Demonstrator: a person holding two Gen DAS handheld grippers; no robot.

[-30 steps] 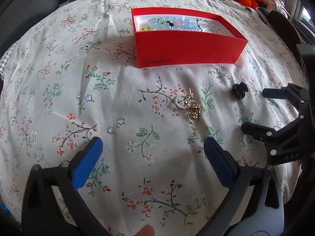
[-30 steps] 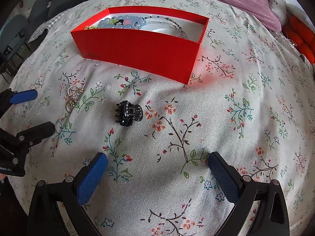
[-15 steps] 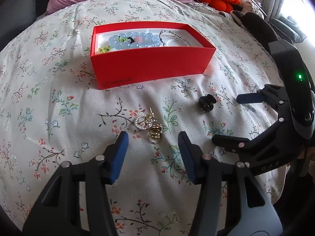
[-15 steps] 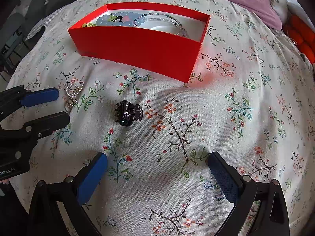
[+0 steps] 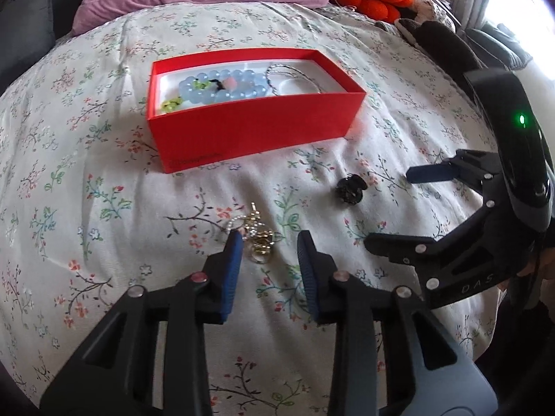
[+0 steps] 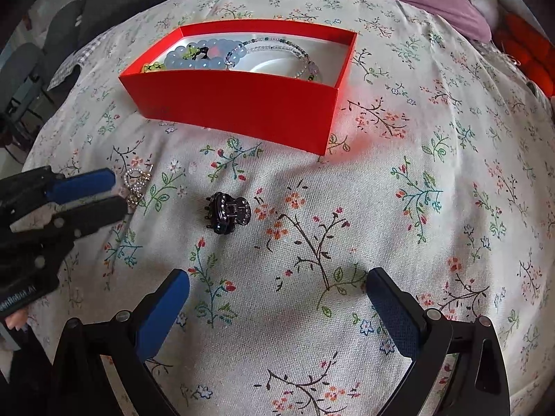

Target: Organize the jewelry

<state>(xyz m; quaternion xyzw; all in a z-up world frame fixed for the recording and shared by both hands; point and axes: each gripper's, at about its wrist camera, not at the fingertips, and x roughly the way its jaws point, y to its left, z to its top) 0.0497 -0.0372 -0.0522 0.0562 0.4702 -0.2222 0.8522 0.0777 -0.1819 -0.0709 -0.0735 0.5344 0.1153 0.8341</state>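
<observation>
The left tongs point(image 5: 267, 246) are being closed around the gold earrings point(image 5: 258, 234) on the bed point(image 5: 104, 208), not yet gripped. The right tongs point(image 6: 277, 298) are held wide near the black hair claw point(image 6: 227, 213).

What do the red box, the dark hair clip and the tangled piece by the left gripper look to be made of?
Red box: likely matte cardboard, going by its thin, flat, sharply folded walls. Dark hair clip: probably glossy black plastic, with tiny sparkling stones along it. Tangled piece: seemingly gold and silver-toned metal rings, shiny, some studded with clear stones.
</observation>
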